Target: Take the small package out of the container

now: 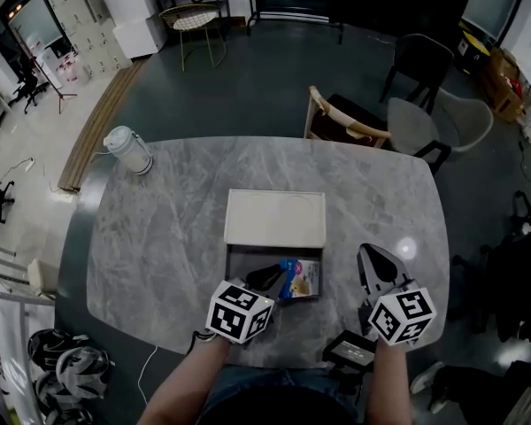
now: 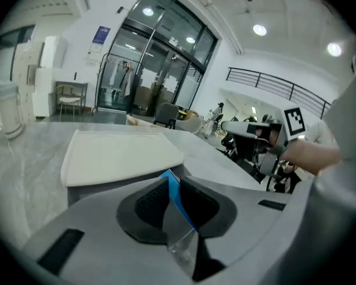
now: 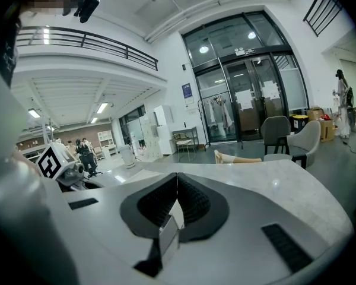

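Note first, at the near table edge, the left gripper (image 2: 169, 180) clamped on a thin blue edge of the small package (image 1: 303, 278), with only a narrow strip of wrapper between the pads. Find the package within the grey container (image 1: 244, 258), at its near right corner, not yet lifted clear. Find the right gripper (image 1: 373, 257) just right of the container and apart from it, jaws together on nothing. Beyond the package, note the white lid (image 1: 274, 218) folded back flat on the table (image 1: 159, 228). Farther off, near the far left edge, note a white jar (image 1: 128, 150). Expect three likely faults: slipping of the smooth wrapper out of so shallow a grip, snagging on the near wall if pulled level rather than raised, and dragging of the unheld container. Lift straight up
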The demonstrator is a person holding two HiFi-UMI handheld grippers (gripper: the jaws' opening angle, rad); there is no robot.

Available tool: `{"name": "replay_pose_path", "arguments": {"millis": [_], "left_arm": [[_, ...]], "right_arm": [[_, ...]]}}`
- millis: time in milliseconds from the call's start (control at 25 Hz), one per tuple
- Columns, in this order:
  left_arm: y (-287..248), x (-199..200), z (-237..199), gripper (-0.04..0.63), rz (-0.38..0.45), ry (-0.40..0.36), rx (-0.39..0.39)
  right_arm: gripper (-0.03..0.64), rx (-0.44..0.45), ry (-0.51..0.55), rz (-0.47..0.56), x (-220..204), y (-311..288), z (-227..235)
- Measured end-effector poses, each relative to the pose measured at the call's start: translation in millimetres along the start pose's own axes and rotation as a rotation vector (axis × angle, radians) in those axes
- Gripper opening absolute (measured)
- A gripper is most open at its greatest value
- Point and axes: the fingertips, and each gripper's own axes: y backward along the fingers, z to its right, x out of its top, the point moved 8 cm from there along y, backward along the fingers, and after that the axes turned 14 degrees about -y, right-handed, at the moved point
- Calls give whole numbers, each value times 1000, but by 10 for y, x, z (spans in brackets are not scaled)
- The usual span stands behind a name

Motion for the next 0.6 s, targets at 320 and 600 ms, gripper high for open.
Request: {"name": "replay_pose_path", "arguments": {"millis": [320,600], "left_arm": [[-6,-74,-143,120,6,322,-69],[-78,-32,-144,199,12,520,-359]], "right_arm": [[25,10,0,1,25,-43,-23],[26,-8,-5,7,32,0,-9]]}}
